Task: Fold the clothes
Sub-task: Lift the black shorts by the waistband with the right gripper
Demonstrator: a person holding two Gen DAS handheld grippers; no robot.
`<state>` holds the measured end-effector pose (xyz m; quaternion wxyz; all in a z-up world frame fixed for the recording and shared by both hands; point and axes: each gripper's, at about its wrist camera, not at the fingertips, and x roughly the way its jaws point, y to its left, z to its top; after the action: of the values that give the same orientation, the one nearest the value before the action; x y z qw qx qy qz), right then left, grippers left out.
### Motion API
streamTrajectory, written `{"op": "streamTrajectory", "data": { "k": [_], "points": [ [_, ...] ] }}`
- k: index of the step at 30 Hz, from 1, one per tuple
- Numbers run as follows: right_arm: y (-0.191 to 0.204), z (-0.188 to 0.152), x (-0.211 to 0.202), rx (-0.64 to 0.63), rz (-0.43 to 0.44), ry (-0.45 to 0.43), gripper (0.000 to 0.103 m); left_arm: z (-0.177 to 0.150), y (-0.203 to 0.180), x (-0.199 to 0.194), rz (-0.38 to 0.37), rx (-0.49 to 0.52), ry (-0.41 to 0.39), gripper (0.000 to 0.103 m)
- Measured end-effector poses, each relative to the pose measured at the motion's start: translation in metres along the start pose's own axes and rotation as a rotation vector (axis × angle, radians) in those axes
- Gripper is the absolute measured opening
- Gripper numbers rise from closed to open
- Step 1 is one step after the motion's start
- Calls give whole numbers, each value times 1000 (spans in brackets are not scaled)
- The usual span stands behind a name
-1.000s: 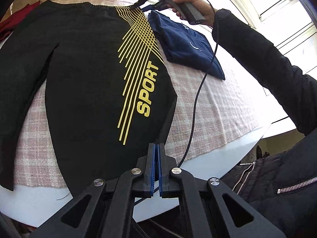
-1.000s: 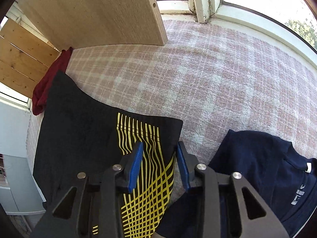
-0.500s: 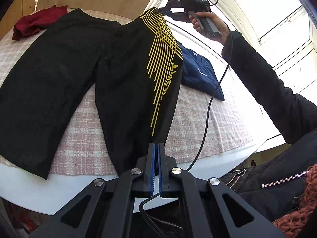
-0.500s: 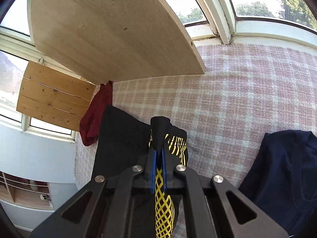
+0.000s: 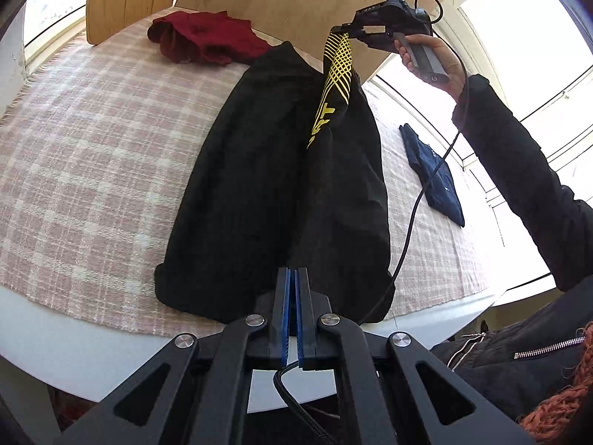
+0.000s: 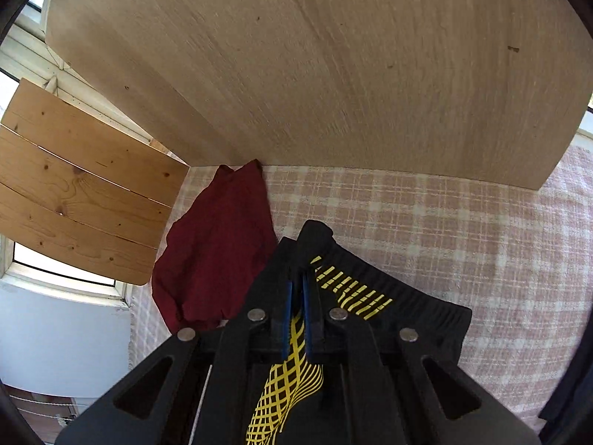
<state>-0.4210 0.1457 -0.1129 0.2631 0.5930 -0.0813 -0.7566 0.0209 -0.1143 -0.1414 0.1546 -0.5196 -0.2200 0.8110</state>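
Black sport shorts (image 5: 274, 170) with yellow stripes lie folded lengthwise, one leg over the other, on the pink checked cloth (image 5: 85, 141). My left gripper (image 5: 294, 278) is shut on the shorts' hem at the near table edge. My right gripper (image 5: 339, 31) is shut on the waistband corner and holds it lifted at the far end. In the right wrist view the right gripper (image 6: 297, 282) pinches the black and yellow waistband (image 6: 355, 289) between its blue pads.
A crumpled dark red garment (image 5: 207, 39) lies at the far left by the wooden boards (image 6: 81, 185). A folded navy garment (image 5: 433, 174) lies at the right. A large wooden panel (image 6: 315, 66) stands behind the table. A black cable (image 5: 418, 200) hangs from the right gripper.
The right gripper closed on the waistband corner, lifted it and carried it left over the other leg. The left gripper moved left with the hem. The shorts went from spread to folded in half.
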Motion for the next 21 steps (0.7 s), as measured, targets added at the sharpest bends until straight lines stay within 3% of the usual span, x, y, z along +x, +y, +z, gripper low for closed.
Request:
{"op": "streamTrajectory", "data": {
  "k": [6, 10, 18, 21],
  "points": [
    [28, 4, 55, -37, -104, 55, 5, 8, 50, 6, -21, -2, 63, 2],
    [47, 6, 92, -62, -172, 92, 19, 10, 69, 11, -33, -6, 89, 2],
    [58, -77, 47, -202, -215, 92, 25, 10, 85, 14, -60, -10, 123, 2],
    [62, -108, 30, -254, -231, 92, 41, 12, 89, 9, -65, -9, 121, 2]
  ]
}}
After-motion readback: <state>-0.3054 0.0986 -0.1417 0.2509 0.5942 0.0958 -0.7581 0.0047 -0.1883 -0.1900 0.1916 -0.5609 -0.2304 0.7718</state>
